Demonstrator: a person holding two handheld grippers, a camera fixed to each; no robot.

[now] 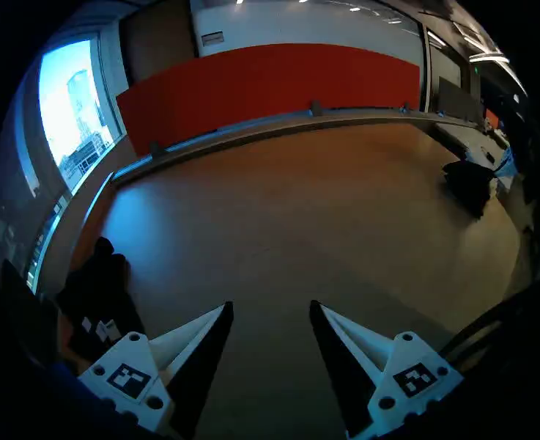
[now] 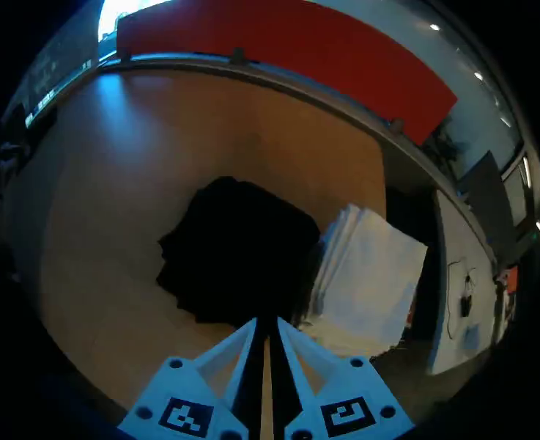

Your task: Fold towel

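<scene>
Brown wood of the table is being crossed by both tools. The right gripper is being held with its jaws pressed almost together, tips at the near edge of the dark towel; whether cloth is being pinched cannot be told. A white folded stack is lying just beside that towel. The left gripper is being held with its jaws spread above the table, before a red wall panel.
</scene>
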